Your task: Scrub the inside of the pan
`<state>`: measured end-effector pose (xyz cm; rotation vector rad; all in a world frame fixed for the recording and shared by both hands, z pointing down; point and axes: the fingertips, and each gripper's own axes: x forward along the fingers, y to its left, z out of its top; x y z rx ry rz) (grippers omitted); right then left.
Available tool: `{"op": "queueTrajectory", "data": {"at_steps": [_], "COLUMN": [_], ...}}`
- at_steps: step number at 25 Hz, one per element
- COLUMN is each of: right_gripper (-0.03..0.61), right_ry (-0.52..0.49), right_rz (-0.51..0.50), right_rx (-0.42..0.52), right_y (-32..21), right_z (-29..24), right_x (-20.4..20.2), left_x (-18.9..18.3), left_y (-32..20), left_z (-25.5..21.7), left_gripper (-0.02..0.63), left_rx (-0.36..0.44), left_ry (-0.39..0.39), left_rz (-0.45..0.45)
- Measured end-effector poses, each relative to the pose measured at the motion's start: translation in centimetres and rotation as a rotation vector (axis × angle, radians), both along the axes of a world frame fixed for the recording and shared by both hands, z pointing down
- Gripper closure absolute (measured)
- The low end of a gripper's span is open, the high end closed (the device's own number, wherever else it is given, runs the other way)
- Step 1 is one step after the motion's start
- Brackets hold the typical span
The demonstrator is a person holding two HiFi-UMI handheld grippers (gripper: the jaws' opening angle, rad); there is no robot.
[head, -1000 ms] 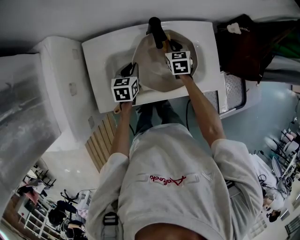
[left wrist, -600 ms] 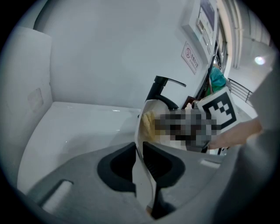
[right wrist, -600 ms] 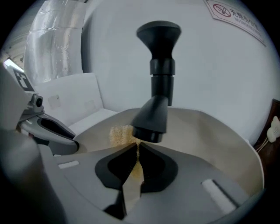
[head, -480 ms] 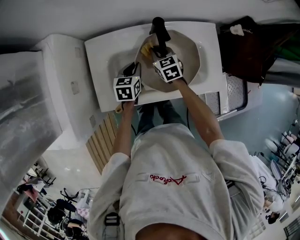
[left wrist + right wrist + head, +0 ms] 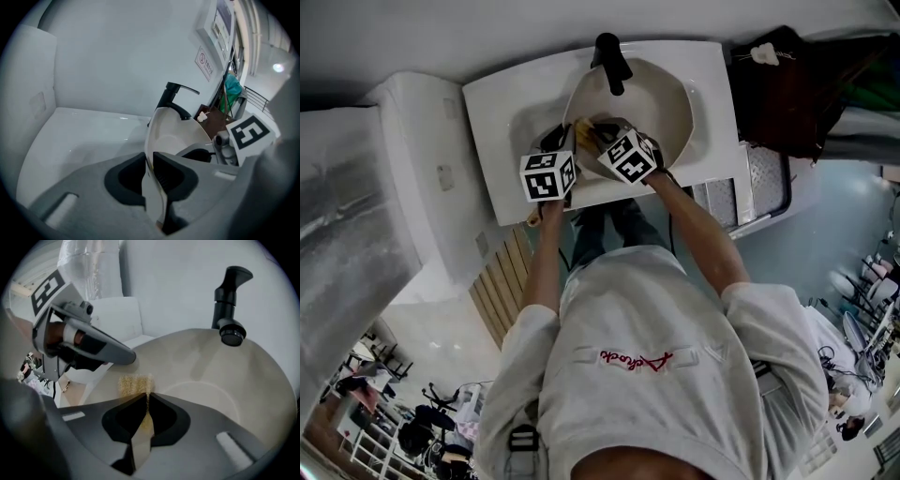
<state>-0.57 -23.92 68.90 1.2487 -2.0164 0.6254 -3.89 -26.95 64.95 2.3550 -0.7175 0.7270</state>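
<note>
While the left hand-held gripper (image 5: 151,159) clamps the near rim of the pan (image 5: 649,105), one jaw inside the wall and one outside, the pan stands tilted in the white sink (image 5: 511,103) at the upper middle of the head view. Its pale inside is turned toward the person and its far edge sits close under the black tap (image 5: 610,58). The right hand-held gripper (image 5: 146,398) has its jaws nearly together, pinching a yellow sponge (image 5: 134,383) by a thin edge. The sponge lies against the pan's inner wall at the left side of the bowl, just beside the left gripper's tip.

Several things could go wrong from here. The pan is held only by a narrow bite on a smooth rim, so a hard sideways stroke could twist it out of the jaws or knock its far edge against the tap. The sponge could fold or pull free if it drags. A stroke that runs further left may also bump one gripper into the other.
</note>
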Motion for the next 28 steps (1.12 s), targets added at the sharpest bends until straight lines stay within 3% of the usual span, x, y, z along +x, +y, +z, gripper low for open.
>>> {"op": "queueTrajectory", "data": {"at_steps": [6,11,16,20,28], "right_gripper": [0.554,0.554,0.554,0.554,0.554], "right_ry": [0.05,0.054,0.049,0.025,0.063], "right_rz": [-0.025,0.063,0.046,0.094,0.216], "right_rx": [-0.051,-0.065,-0.037,-0.013,0.009], "right_y": [2.0,2.4,0.6,-1.3,-4.6], "right_z": [0.9,1.0,0.3,-0.2,-0.5], "right_x": [0.7,3.1,1.3,0.5,4.0], "left_x": [-0.1,0.0,0.0,0.0,0.0], "left_y": [-0.1,0.1,0.1,0.1,0.1], "left_z": [0.0,0.0,0.0,-0.1,-0.1], "left_gripper": [0.563,0.563,0.563,0.561,0.562], "left_rx": [0.001,-0.001,0.0,0.002,0.001], "left_ry": [0.004,0.0,-0.005,-0.008,-0.005], "left_rz": [0.003,0.009,0.011,0.013,0.012]}}
